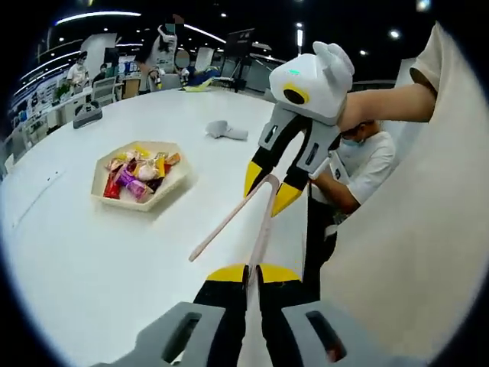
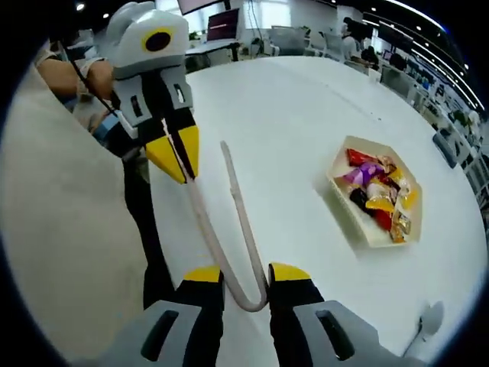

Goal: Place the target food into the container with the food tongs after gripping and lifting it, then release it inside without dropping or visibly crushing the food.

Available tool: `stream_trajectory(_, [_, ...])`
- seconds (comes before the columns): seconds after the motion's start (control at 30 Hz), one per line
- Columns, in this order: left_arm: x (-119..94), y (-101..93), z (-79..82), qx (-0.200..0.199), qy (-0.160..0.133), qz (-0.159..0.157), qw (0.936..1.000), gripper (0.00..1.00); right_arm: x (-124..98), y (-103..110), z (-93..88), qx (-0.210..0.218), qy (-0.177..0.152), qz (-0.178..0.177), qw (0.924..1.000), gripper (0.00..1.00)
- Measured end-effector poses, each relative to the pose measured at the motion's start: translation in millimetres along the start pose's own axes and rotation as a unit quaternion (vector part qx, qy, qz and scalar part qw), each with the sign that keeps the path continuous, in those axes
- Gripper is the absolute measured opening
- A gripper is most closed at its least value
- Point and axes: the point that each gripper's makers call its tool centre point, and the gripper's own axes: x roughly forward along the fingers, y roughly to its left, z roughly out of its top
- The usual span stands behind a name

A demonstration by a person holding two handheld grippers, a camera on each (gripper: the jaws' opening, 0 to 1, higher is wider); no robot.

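Note:
Pale pink food tongs hang over the white table, held by both grippers. My left gripper is shut on the end of one tong arm; the other arm sticks out free to the left. My right gripper clamps the tongs' bend. In the right gripper view the U-bend of the tongs sits between my right gripper's yellow tips, and the left gripper pinches one arm at upper left. Wrapped snacks lie in a cream hexagonal tray, well away from the tongs.
The round white table has bare room around the tray. A small white object lies beyond it, and a dark device sits at the far edge. A person in a white shirt is past the table's right edge.

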Motion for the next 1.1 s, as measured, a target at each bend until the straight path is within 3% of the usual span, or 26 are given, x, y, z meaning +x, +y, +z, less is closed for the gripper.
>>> stream_trajectory(0.4, [39,12.7,-19.2,0.008,0.051,0.011,0.9986,0.01,16,-19,-14.6,-0.025,0.039,-0.005,0.9989,0.21])
stream_trajectory(0.77, [55,24.4,-24.2,-0.017,0.057,0.03,0.9978,0.02,26,-29,-26.9,-0.018,0.048,-0.019,0.9985,0.21])
stream_trajectory(0.97, [54,25.6,-21.4,-0.023,0.053,0.035,0.9977,0.02,26,-35,-27.8,-0.025,0.047,-0.028,0.9982,0.22])
stream_trajectory(1.1, [48,25.3,-20.6,-0.029,0.047,0.04,0.9977,0.09,25,-40,-31.5,-0.02,0.058,-0.041,0.9972,0.22])
